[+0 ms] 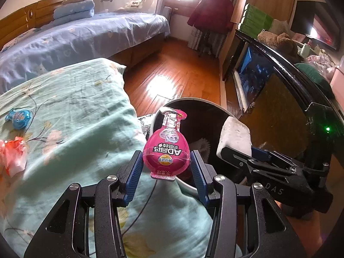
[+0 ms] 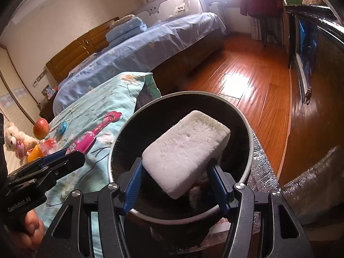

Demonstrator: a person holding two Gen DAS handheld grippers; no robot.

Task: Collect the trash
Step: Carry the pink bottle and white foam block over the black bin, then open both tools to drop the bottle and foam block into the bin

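My left gripper (image 1: 166, 163) is shut on a pink bottle-shaped candy package (image 1: 166, 148), held over the edge of the teal bedspread (image 1: 71, 111), beside the round black trash bin (image 1: 206, 116). It also shows in the right wrist view (image 2: 92, 135). My right gripper (image 2: 176, 176) is shut on a white sponge block (image 2: 185, 148) and holds it above the open bin (image 2: 180, 101). The sponge also shows in the left wrist view (image 1: 234, 137). A blue wrapper (image 1: 18, 117) and a red-white wrapper (image 1: 13, 154) lie on the bedspread.
An apple (image 2: 40, 128), a teddy bear (image 2: 15, 142) and an orange item (image 2: 35, 152) lie at the bedspread's left. A blue bed (image 1: 86, 34) stands behind. A dark cabinet (image 1: 279, 81) stands right of the bin. Wooden floor (image 2: 247, 81) lies beyond.
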